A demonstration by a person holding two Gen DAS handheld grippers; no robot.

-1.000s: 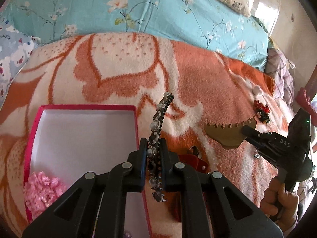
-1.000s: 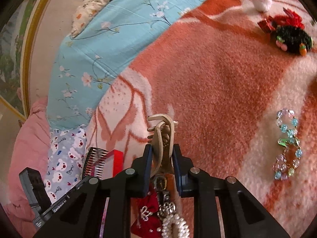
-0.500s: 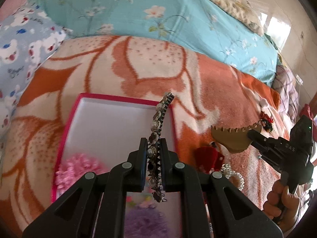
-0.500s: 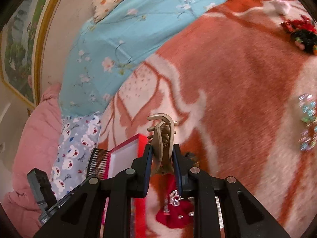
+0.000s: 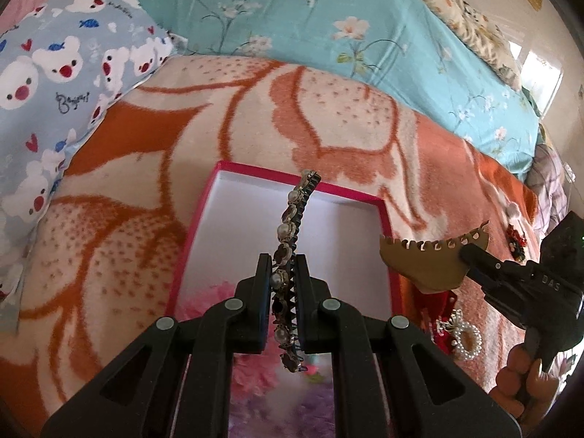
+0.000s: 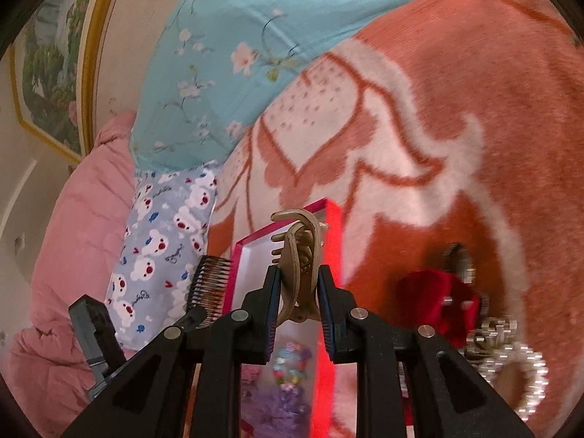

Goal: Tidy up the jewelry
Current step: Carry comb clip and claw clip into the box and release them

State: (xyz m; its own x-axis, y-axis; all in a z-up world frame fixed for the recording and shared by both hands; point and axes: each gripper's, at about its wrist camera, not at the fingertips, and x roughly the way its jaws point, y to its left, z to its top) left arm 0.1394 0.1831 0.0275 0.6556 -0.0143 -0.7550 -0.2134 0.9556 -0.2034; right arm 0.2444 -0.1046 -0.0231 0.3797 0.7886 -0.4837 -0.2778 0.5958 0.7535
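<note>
Both grippers shifted over pink box; left jaws clamp beaded comb, pointing away; right jaws clamp tan claw clip.

- A box sits open on a blanket, with pillows behind it.
- A comb, held in the left gripper, hangs over the box.
- A claw clip in the right gripper hangs just right of the box (over its right wall).
- A pearl ring lies on the blanket, right of the box.
- Scrunchies lie in the box's near end.
</note>
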